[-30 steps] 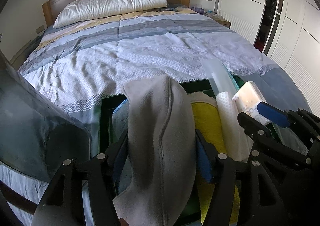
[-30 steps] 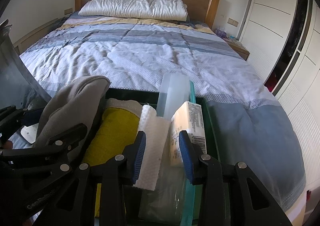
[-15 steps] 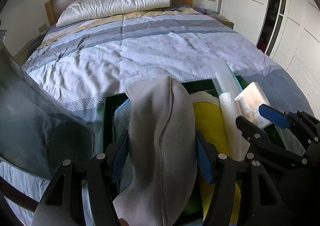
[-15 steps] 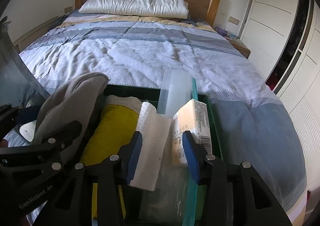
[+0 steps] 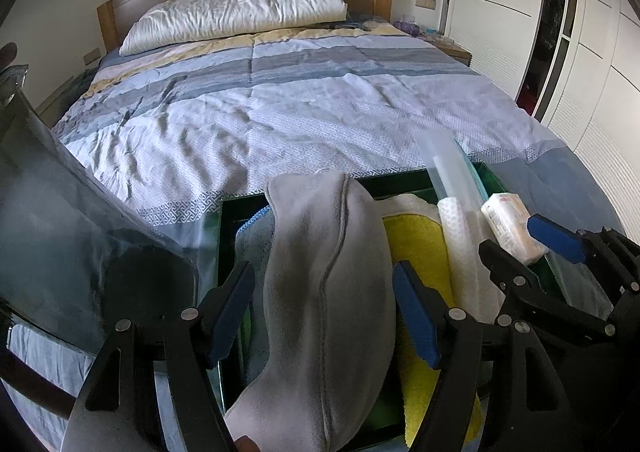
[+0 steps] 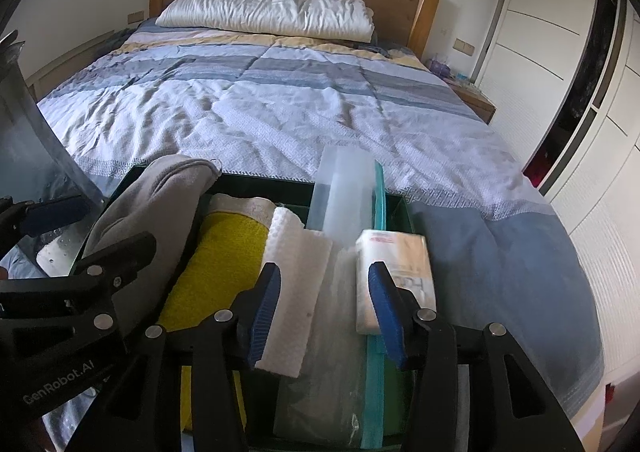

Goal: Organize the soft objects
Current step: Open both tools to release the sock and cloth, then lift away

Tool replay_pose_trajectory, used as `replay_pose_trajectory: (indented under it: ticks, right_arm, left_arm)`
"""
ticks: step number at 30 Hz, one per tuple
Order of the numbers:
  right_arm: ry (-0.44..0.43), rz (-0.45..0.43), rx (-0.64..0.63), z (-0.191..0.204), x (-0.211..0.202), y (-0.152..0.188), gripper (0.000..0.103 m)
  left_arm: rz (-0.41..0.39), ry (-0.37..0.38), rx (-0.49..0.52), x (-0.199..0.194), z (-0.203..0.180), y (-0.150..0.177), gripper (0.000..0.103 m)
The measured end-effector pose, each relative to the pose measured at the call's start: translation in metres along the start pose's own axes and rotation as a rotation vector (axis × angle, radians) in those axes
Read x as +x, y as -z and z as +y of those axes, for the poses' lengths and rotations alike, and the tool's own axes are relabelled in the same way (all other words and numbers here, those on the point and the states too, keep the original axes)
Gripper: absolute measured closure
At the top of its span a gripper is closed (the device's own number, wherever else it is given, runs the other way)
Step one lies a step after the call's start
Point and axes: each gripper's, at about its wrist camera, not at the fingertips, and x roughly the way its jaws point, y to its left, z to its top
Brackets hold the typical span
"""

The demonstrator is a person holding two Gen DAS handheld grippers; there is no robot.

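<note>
So the bed [image 5: 304,103] fills most of both views, striped quilt running up to the pillow [image 5: 236,17] and the wooden headboard at the top. Lower middle of the frame, sitting on the foot of the bed, is the dark green bin [image 6: 404,211] with everything stood up in a row.

Left to right in the right wrist view: gray cloth [image 6: 152,207], yellow towel [image 6: 216,268], white cloth [image 6: 296,288], a clear zip bag [image 6: 344,187] with a teal edge, then the tissue pack [image 6: 396,272] at the right end.

The gray cloth is the one in play. It sits dead center between the left gripper [image 5: 324,312] fingers, long axis running straight away from the camera, top flopping toward the bed. The jaws are opening, with a gap showing on both sides, so I'd say it's being let go.

The right gripper [image 6: 324,312] is opening too, straddling the white cloth and bag, pads off both as far as I can tell.
</note>
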Motion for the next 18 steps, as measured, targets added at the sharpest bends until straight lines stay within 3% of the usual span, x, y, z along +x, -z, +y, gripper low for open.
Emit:
replay_pose_trajectory:
  ticks: [15, 18]
  right_arm:
    - [0.012, 0.000, -0.003, 0.0010, 0.0006, -0.0006, 0.050]
    - [0.006, -0.003, -0.011, 0.0023, 0.0002, 0.0001, 0.042]
  left_arm:
    - [-0.004, 0.000, -0.015, -0.0017, 0.0030, 0.0003, 0.035]
    - [-0.013, 0.018, -0.022, -0.0037, 0.0039, -0.0022, 0.033]
